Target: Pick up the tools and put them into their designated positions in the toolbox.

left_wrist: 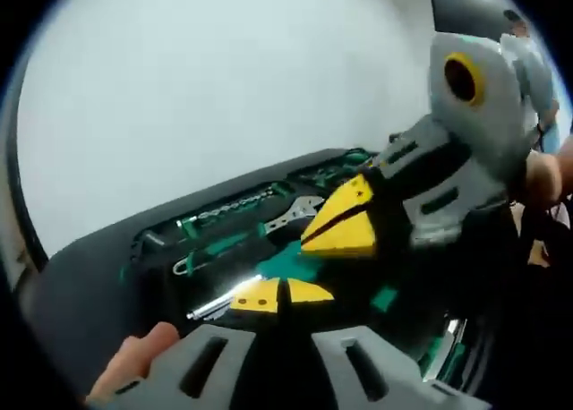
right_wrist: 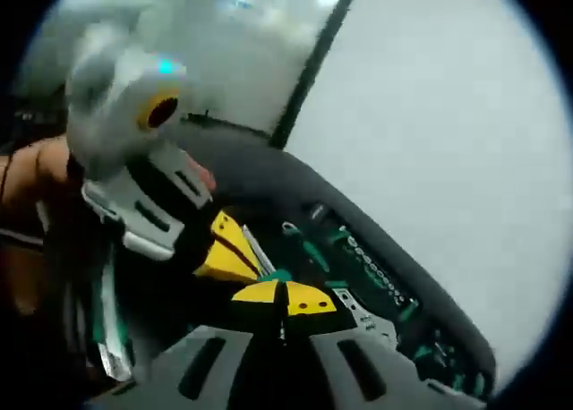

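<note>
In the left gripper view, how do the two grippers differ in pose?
The left gripper points straight ahead over the toolbox. The right gripper enters from the right, angled down and leftward. The left gripper's tips touch a silver rod, while the right gripper's sit farther back. Both have yellow tips closed together.

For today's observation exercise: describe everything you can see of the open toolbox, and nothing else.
The toolbox is a dark, plastic-looking case lying open on a white surface. Its inside is black with moulded slots and green accents. A row of small sockets or bits sits in one strip, and silvery metal tools lie in slots beside it. Both grippers, left gripper and right gripper, are down over its inside; whether they touch it cannot be told.
</note>
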`<state>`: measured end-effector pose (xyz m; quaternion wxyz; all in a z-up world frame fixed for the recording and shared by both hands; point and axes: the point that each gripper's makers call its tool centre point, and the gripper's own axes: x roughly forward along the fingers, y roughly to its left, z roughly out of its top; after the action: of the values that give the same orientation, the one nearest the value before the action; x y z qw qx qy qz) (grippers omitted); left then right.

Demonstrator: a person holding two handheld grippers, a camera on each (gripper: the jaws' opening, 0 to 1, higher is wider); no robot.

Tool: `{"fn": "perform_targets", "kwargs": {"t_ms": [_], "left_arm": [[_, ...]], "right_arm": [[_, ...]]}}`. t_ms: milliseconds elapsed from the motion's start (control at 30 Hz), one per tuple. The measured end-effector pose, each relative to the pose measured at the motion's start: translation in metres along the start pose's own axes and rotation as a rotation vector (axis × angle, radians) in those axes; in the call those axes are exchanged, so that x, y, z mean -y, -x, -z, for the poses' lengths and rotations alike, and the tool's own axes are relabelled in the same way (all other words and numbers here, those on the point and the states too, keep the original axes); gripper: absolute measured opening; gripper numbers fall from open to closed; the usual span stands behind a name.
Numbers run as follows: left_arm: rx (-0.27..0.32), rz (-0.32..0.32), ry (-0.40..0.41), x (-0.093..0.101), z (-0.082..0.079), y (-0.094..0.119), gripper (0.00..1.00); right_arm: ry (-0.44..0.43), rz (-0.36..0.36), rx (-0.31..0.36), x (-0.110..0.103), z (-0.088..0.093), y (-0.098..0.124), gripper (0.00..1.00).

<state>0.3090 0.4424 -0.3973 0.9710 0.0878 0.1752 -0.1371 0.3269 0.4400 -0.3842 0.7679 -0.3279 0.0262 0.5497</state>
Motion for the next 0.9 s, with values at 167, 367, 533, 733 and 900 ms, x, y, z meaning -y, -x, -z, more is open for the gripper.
{"fn": "perform_targets", "kwargs": {"t_ms": [167,367,533,733,900], "left_arm": [[-0.06,0.037,0.112,0.001,0.004,0.001,0.02],[-0.091,0.046,0.061,0.004,0.004,0.002,0.02],[-0.2,-0.028,0.099,-0.006,0.008,0.009,0.03],[-0.186,0.068,0.094,0.007,0.005,-0.002,0.03],[-0.237,0.097,0.076,0.004,0.002,-0.008,0.03]], "right_arm": [[-0.115,-0.14,-0.036,-0.008,0.003,-0.008,0.0],[-0.114,-0.127,-0.058,-0.01,0.005,-0.007,0.0],[-0.059,-0.106,-0.077,-0.01,0.003,-0.011,0.0],[-0.084,-0.27,-0.234,-0.012,0.009,-0.003,0.0],[0.071,-0.336,-0.363,-0.009,0.017,-0.001,0.0]]}}
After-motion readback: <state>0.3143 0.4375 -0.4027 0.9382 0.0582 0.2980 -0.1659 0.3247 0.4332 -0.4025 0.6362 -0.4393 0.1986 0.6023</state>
